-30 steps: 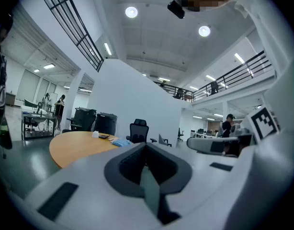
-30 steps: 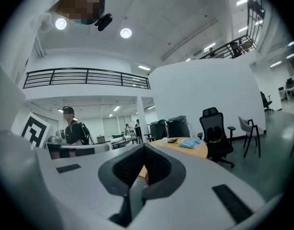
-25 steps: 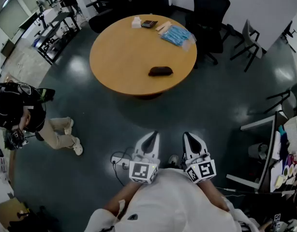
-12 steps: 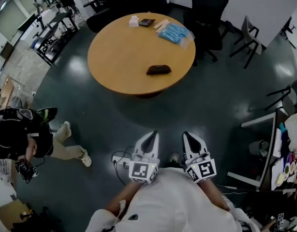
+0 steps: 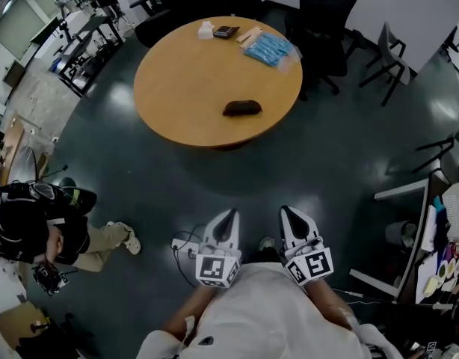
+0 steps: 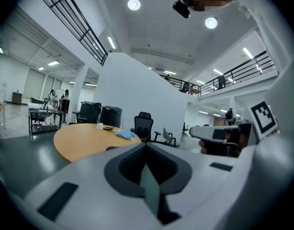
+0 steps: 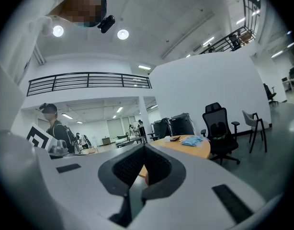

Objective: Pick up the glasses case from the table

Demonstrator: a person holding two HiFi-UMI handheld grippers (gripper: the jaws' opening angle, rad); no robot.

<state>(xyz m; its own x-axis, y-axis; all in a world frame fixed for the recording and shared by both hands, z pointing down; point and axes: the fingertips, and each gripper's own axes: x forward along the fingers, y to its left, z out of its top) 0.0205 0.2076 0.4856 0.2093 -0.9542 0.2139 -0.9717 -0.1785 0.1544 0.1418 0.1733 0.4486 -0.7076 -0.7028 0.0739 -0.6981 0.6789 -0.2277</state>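
Left tool (image 5: 231,214) and right tool (image 5: 287,211), each clenched with nothing between its jaws, side by side above the dark floor (image 5: 237,174). Glasses case (image 5: 242,108) lies well ahead of both, near the round counter's (image 5: 177,81) nearer edge.

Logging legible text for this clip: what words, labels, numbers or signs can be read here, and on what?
No readable text anywhere.
Markers on left gripper and right gripper: square patterns only, no letters.
Print on blue packet on the table: too small to read.
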